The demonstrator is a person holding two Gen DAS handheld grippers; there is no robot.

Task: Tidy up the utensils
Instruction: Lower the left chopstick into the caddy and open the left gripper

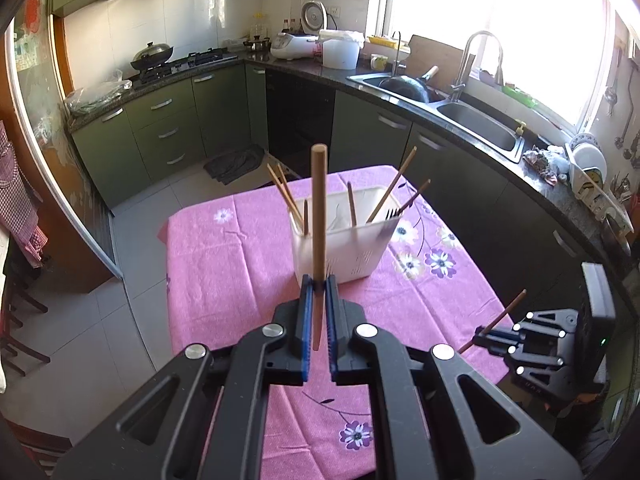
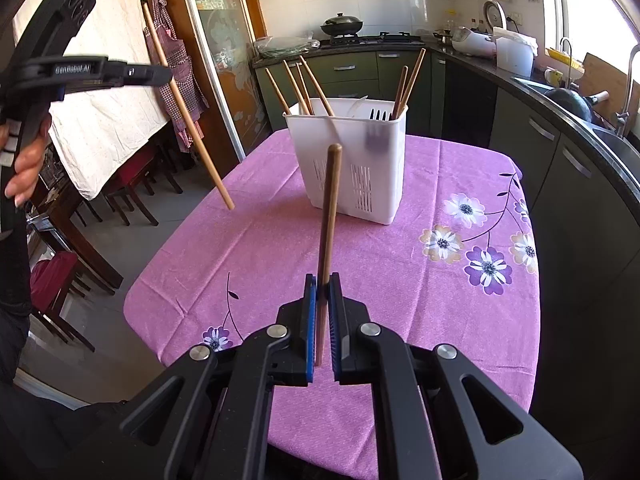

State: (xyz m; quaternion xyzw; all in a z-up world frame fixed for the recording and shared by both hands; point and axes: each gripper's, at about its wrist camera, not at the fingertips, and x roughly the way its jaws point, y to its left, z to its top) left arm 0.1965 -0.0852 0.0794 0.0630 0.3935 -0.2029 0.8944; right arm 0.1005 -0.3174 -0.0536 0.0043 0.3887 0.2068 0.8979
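A white slotted utensil holder [image 1: 344, 240] stands on the pink flowered tablecloth [image 1: 224, 272] and holds several wooden chopsticks and a dark fork [image 1: 394, 213]. It also shows in the right wrist view [image 2: 352, 160]. My left gripper [image 1: 319, 284] is shut on a light wooden chopstick [image 1: 319, 208] held upright, just in front of the holder. My right gripper [image 2: 323, 284] is shut on a darker wooden chopstick [image 2: 330, 216], held upright above the table nearer the front. The left gripper with its chopstick [image 2: 188, 120] shows at the upper left of the right wrist view.
The table sits in a kitchen. Dark green cabinets and a black counter with a double sink [image 1: 476, 120] run along the right and back. A stove with a wok [image 1: 154, 56] is at the back left. Dining chairs [image 2: 132, 188] stand left of the table.
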